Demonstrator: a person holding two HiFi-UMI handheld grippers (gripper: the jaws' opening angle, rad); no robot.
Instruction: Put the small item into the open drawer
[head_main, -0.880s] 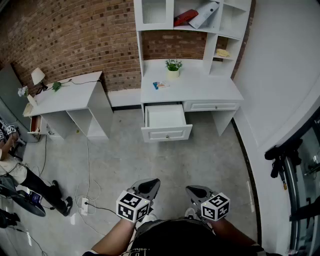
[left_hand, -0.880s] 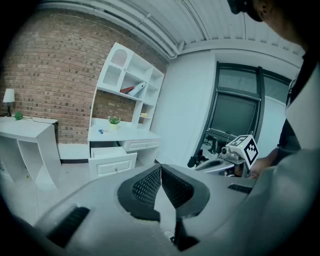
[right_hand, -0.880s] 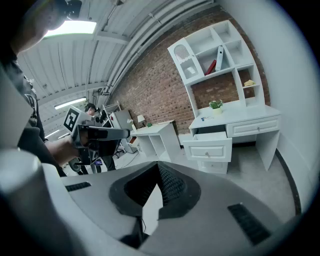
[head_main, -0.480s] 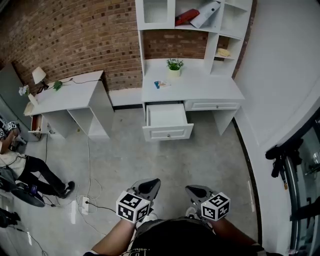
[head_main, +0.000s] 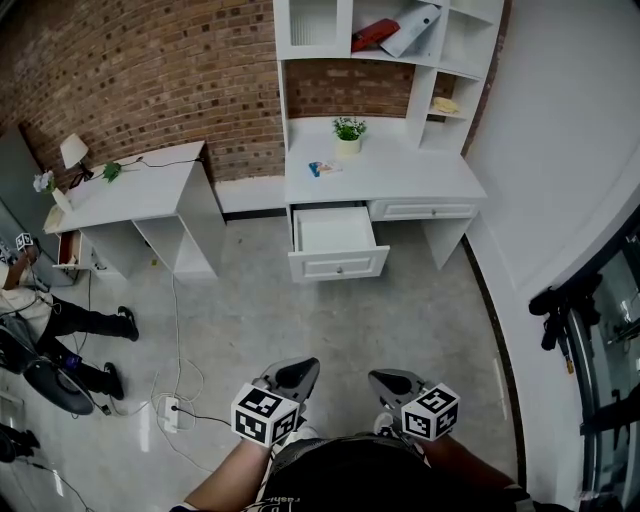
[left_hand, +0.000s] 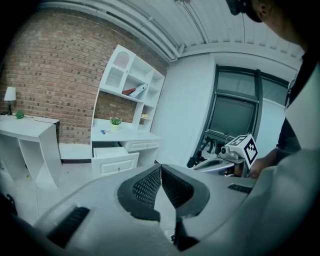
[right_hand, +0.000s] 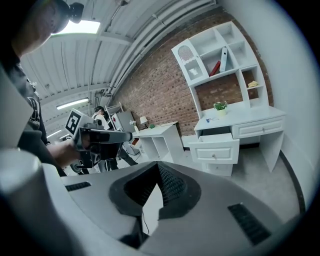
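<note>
Here, the left gripper (head_main: 300, 371) and right gripper (head_main: 386, 379) hang low at the person's waist, each clenched on nothing, likely because the approach has not begun; the small item (head_main: 322, 168) lies on the far desk (head_main: 410, 182), just behind the open drawer (head_main: 339, 266); bare floor (head_main: 350, 325) gives open room between.

"What is the person wearing?"
"A black fabric top (head_main: 350, 478) with a little white print near its hem."
"And the tools?"
"The pale grey moulded left gripper (head_main: 303, 368) and right gripper (head_main: 380, 378) have black ribbed pads (left_hand: 146, 186). Each carries a white cube with black square markers (head_main: 265, 412)."
</note>
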